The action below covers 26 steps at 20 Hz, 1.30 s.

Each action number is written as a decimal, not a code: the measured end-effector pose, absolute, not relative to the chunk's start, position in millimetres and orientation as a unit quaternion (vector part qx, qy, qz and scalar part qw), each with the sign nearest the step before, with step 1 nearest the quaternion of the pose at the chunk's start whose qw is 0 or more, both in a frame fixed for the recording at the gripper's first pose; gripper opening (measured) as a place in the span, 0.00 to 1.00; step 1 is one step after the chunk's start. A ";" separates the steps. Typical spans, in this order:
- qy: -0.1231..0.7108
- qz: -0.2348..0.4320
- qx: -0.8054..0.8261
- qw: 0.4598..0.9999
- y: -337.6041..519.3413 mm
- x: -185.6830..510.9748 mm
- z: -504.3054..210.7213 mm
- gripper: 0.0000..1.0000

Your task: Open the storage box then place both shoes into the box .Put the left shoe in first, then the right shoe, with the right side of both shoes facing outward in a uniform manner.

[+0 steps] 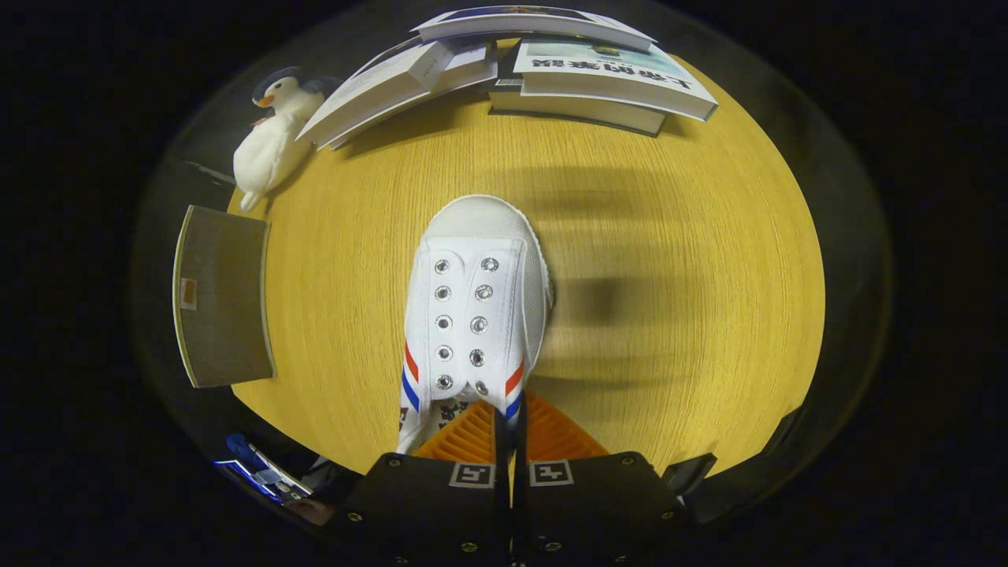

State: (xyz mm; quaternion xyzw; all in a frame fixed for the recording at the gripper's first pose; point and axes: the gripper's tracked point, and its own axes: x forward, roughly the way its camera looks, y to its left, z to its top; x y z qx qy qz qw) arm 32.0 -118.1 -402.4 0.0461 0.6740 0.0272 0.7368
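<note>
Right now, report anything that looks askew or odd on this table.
The books beyond the shoe lie in an untidy, overlapping pile, and the plush bird lies at the table's edge. The shoe has no laces. The gripper has its jaws closed on the shoe's rear.

One white shoe (475,315), with ten metal eyelets counted in two rows of five and a red and blue stripe on each side. One gripper (510,429), its two fingers closed on the shoe's heel end. One round wooden bench (669,236). One white plush bird (272,142) at the bench's far edge. Books (606,79): three or perhaps four, since the stacked ones overlap and the exact number is hard to make out. One flat grey panel (223,295) beside the bench, with one small label on it. One blue object (256,468) near the gripper, too small and dim to identify.
</note>
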 end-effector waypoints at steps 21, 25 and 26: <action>0.616 0.147 0.018 0.774 6.5 58.4 -251.4 0.02; 0.606 0.177 0.004 0.776 45.2 66.4 -230.5 0.02; 0.605 0.184 0.001 0.775 55.1 68.0 -226.0 0.02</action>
